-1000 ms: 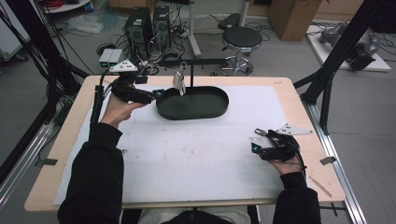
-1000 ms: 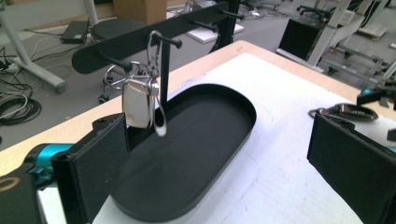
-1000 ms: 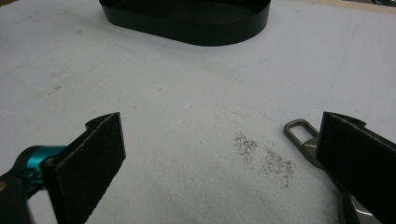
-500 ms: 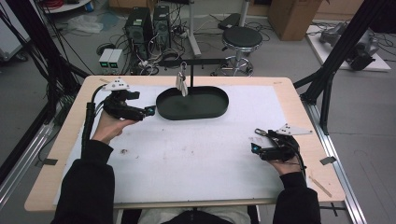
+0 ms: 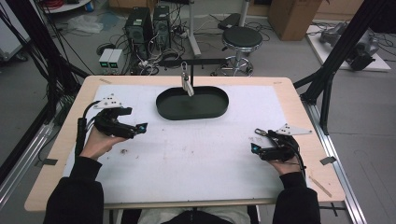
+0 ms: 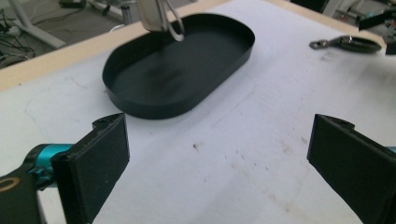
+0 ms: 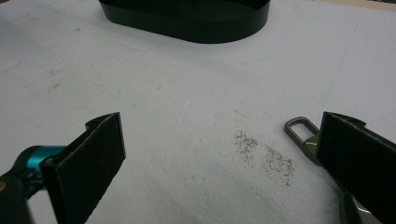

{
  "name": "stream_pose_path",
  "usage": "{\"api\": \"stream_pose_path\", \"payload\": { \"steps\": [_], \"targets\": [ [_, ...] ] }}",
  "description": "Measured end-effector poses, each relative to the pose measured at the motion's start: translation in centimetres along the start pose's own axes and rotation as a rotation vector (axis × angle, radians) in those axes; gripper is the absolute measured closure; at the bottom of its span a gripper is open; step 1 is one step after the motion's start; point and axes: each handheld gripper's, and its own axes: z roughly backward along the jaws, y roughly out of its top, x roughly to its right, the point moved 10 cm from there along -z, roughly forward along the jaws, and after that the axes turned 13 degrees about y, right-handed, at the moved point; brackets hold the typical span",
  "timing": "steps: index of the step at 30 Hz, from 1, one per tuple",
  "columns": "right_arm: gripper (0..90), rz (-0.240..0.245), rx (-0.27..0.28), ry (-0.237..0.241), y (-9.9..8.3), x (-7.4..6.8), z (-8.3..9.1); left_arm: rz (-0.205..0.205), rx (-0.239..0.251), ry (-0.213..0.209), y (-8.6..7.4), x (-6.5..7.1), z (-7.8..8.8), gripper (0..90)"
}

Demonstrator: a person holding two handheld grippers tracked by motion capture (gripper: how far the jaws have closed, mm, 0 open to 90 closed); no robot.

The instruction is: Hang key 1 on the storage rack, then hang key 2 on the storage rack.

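A black oval tray (image 5: 205, 106) (image 6: 154, 108) (image 7: 196, 29) lies at the table's far middle. A silver metal clip (image 5: 187, 85) (image 6: 161, 18) hangs over its far rim from a black bar (image 5: 205, 61). My left gripper (image 5: 140, 128) (image 6: 219, 158) stands open with nothing between its jaws, left of the tray and nearer the person, aimed at it. My right gripper (image 5: 253, 148) (image 7: 222, 154) is open over the white mat at the near right. A grey metal snap hook (image 5: 259, 133) (image 7: 301, 135) (image 6: 343, 43) lies flat just beside its right jaw, outside the gap.
A white mat (image 5: 196, 154) covers most of the wooden table (image 5: 299, 102). Dark specks (image 7: 268, 156) mark the mat near the snap hook. Black frame struts (image 5: 327, 88) rise at the right edge. Computers, cables and a stool (image 5: 242, 39) stand beyond the table.
My left gripper has pulled back from the tray's left end, to the left and toward the person. The clip stays hanging over the tray. The right gripper has not moved.
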Motion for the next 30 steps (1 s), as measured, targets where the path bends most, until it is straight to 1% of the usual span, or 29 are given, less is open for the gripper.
{"api": "stream_pose_path", "payload": {
  "steps": [2,6,7,10,11,14,20,23,26,29,30],
  "targets": [
    [0.8,0.003,0.001,-0.001,0.0,0.0,0.0,-0.001,-0.011,0.007,-0.6,0.0,0.1,6.2],
    [0.8,0.004,0.002,-0.001,0.0,0.1,0.0,0.009,-0.005,0.017,-1.5,0.0,0.4,6.2],
    [0.8,-0.001,0.001,-0.003,0.0,0.1,0.0,0.011,-0.009,0.020,-1.8,0.0,0.5,6.2],
    [0.8,-0.004,0.001,-0.007,0.0,0.2,0.1,0.002,-0.027,0.028,-3.0,-0.2,0.7,6.2],
    [0.8,-0.005,0.003,-0.007,0.0,0.2,0.2,0.011,-0.031,0.028,-3.3,-0.3,0.8,6.2],
    [0.8,-0.006,0.001,-0.016,-0.1,0.4,0.3,0.015,-0.037,0.038,-4.3,-0.7,1.0,6.2],
    [0.8,-0.005,-0.002,-0.020,-0.1,0.6,0.3,0.041,-0.029,0.058,-5.8,-1.3,1.4,6.2],
    [0.8,-0.007,-0.012,-0.028,-0.2,0.8,0.4,0.043,-0.046,0.061,-7.1,-1.2,1.5,6.2],
    [0.8,-0.010,-0.018,-0.043,-0.2,1.3,0.6,0.046,-0.057,0.060,-8.1,-1.2,1.6,6.2],
    [0.8,-0.017,-0.003,-0.051,0.1,1.7,1.1,0.046,-0.051,0.061,-8.6,-1.1,1.9,6.2],
    [0.8,-0.022,-0.003,-0.053,0.2,1.8,1.2,0.052,-0.043,0.064,-8.7,-1.1,2.0,6.2]
  ]
}}
